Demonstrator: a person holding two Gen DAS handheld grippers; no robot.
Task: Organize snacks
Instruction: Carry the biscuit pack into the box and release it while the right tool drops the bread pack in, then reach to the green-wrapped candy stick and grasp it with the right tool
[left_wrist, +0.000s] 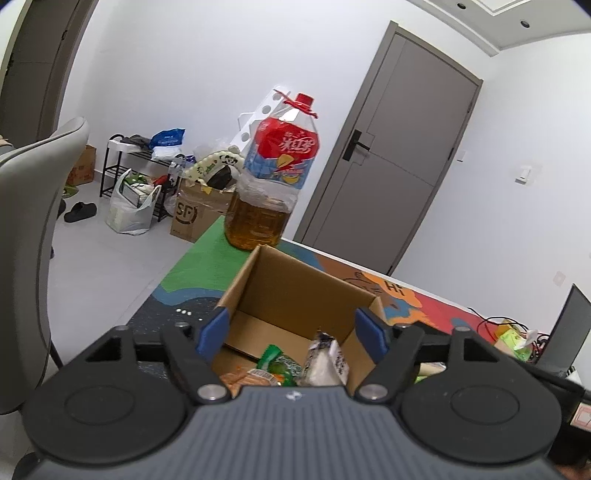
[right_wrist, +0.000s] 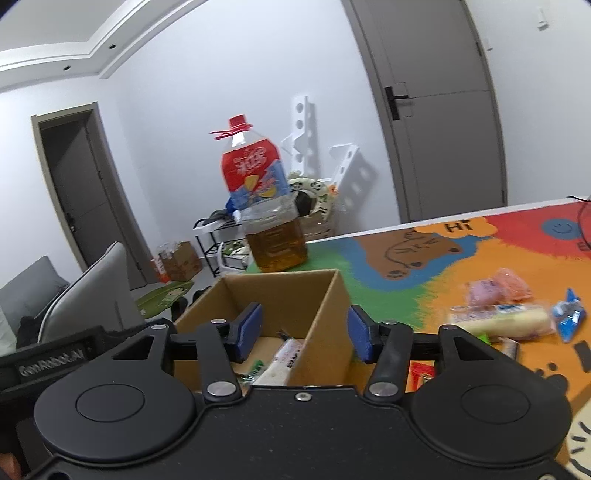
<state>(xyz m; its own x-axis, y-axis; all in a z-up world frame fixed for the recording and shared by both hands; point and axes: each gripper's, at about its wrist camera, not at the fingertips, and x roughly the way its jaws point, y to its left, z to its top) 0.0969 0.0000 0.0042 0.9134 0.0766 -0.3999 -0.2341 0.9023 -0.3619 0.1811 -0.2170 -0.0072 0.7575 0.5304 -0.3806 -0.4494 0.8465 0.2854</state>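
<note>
Right wrist view: loose snacks (right_wrist: 496, 314) lie on the worktop (right_wrist: 388, 266) to the right of the box (right_wrist: 325, 314), among them a long pale roll (right_wrist: 498, 323), a pink pack (right_wrist: 484, 291) and a small blue packet (right_wrist: 569, 317). All look light and soft in crinkly, slippery film; my guess is that a hold across the middle of the roll, or on a sealed end of a packet, would serve best, with gentle pressure so nothing gets crushed.

The box stands open on the worktop, just in front of the oil jug (right_wrist: 266, 218). Inside it, at the near end, lie a white wrapped pack (left_wrist: 325, 363), a green packet (left_wrist: 275, 363) and an orange one (left_wrist: 240, 378); the far end of its floor is bare cardboard.

The right gripper (right_wrist: 304, 334) hangs over the box's right wall, jaws spread and holding nothing. The left gripper (left_wrist: 291, 334) hangs over the box's near end, jaws likewise spread wide and carrying nothing.
</note>
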